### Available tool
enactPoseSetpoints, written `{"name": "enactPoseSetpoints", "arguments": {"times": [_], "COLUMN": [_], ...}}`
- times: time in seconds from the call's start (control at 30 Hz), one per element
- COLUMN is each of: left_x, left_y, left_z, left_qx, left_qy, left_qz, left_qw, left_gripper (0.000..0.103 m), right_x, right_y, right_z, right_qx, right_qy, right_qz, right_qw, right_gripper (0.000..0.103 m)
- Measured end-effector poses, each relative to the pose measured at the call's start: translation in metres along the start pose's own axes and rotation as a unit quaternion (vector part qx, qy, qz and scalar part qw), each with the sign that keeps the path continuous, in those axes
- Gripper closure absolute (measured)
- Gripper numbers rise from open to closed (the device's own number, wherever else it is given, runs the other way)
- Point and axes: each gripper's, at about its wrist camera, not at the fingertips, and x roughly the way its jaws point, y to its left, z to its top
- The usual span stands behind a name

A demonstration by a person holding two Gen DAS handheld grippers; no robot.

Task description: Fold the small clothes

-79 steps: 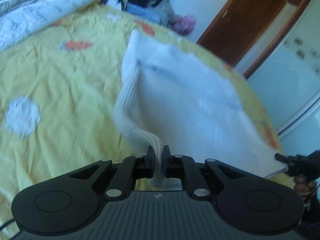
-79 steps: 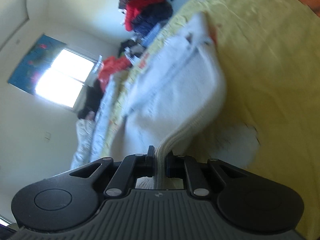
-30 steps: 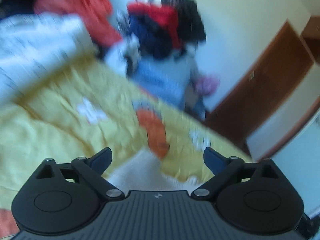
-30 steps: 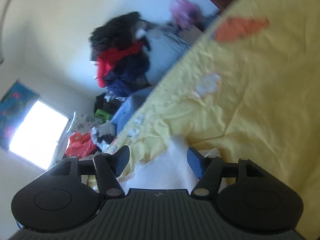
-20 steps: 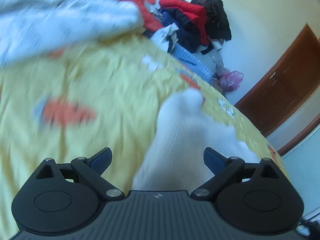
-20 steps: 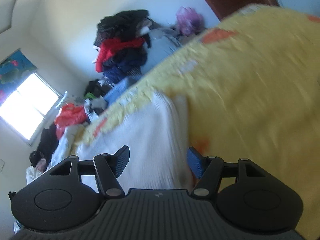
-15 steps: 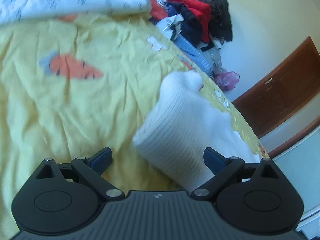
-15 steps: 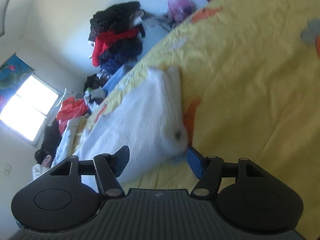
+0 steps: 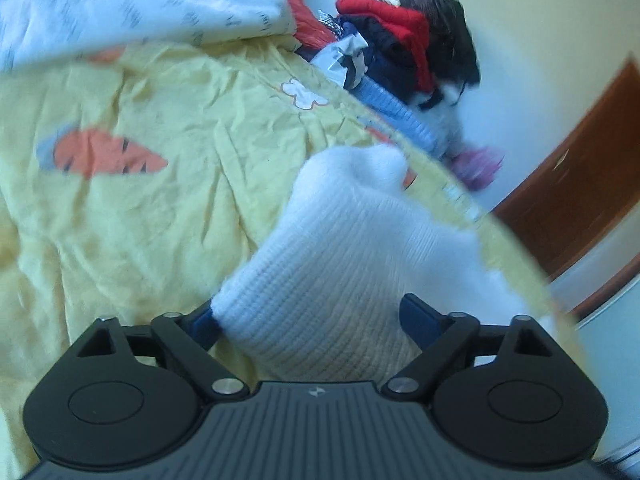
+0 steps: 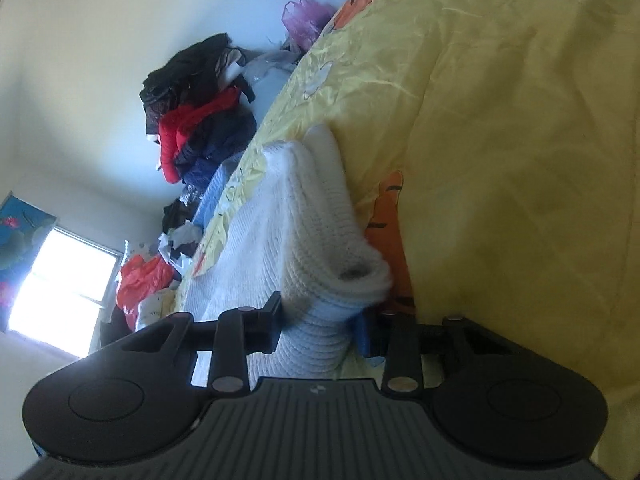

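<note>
White knit garment [image 9: 344, 264] folded near yellow bedsheet [image 9: 140, 220] edge, left gripper [image 9: 310, 320] jaws wide, right gripper [image 10: 318, 320] jaws pinching its fold.

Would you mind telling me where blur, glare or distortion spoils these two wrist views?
Left wrist view: motion blur smears the white quilt and clothes pile; the white knit garment stays fairly sharp. Right wrist view: the window is blown out, and fisheye bends the yellow bedsheet.
</note>
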Motion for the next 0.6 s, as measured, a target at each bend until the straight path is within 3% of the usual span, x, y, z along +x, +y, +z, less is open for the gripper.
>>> {"name": "enactPoseSetpoints", "arguments": {"times": [0.13,0.3,0.5,0.53,0.57,0.6], "left_x": [0.004,0.003,0.005,0.006,0.006,0.005], "left_y": [-0.017,-0.012,-0.018,-0.018,-0.019,-0.019], "left_z": [-0.009,-0.013,-0.014,-0.012,-0.009,-0.007], "left_qx": [0.058,0.057,0.058,0.06,0.062,0.063], "left_qy": [-0.012,-0.029,-0.034,-0.028,-0.023,-0.018], "left_qz": [0.046,0.035,0.045,0.048,0.053,0.057], "left_qw": [0.9972,0.9974,0.9967,0.9967,0.9964,0.9962], "left_gripper": [0.017,0.016,0.015,0.019,0.025,0.036], "right_x": [0.003,0.005,0.016,0.019,0.02,0.021], "right_y": [0.001,0.002,0.014,0.017,0.02,0.022], "right_z": [0.0,0.0,-0.002,-0.002,-0.001,0.0], "right_qx": [0.006,0.027,-0.006,-0.015,-0.02,-0.027], "right_qy": [-0.003,-0.016,-0.029,-0.025,-0.022,-0.019], "right_qz": [-0.006,-0.01,-0.033,-0.042,-0.05,-0.057], "right_qw": [1.0,0.999,0.999,0.999,0.998,0.998], "right_gripper": [0.062,0.056,0.053,0.063,0.065,0.067]}}
